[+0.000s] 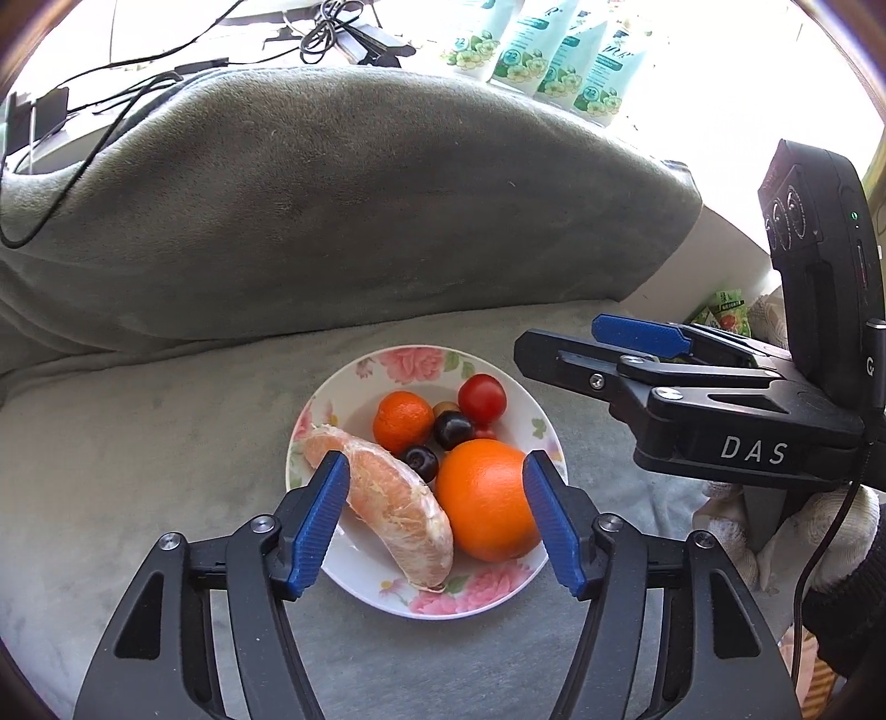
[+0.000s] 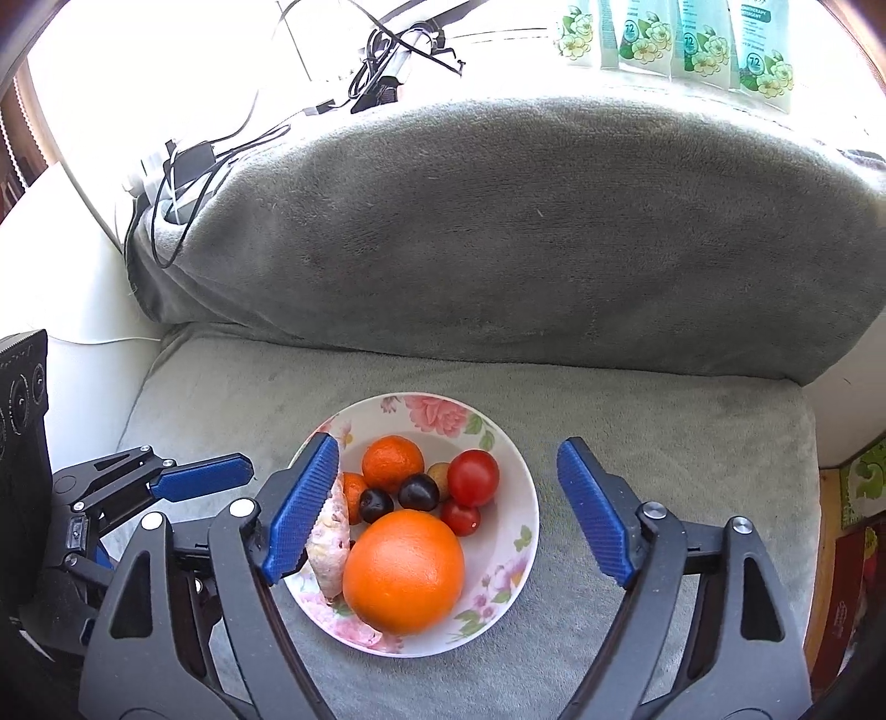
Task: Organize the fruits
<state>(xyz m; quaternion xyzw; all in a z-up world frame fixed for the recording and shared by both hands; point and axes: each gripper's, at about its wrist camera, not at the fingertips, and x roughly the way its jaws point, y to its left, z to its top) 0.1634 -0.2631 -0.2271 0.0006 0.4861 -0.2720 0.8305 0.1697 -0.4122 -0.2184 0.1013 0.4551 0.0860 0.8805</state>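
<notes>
You see the grey sofa (image 2: 554,249) with the flowered bowl (image 2: 515,531) on its seat. In the bowl the big orange (image 2: 404,570) lies nearest, the peeled segment (image 1: 387,498) to its left, the tomato (image 2: 472,476) farther right. Your left gripper (image 1: 437,515) and right gripper (image 2: 448,509) both hover above the bowl, jaws apart and empty.

White letters "DAS" stand on the black body of the right gripper (image 1: 686,346), at the right edge of the left wrist view; a white "G" sits on the black camera housing (image 1: 819,266) above it; the number "72" shows in round badges on the pale green pouches (image 2: 692,39) along the top right of the right wrist view; their other print is too small to read.
</notes>
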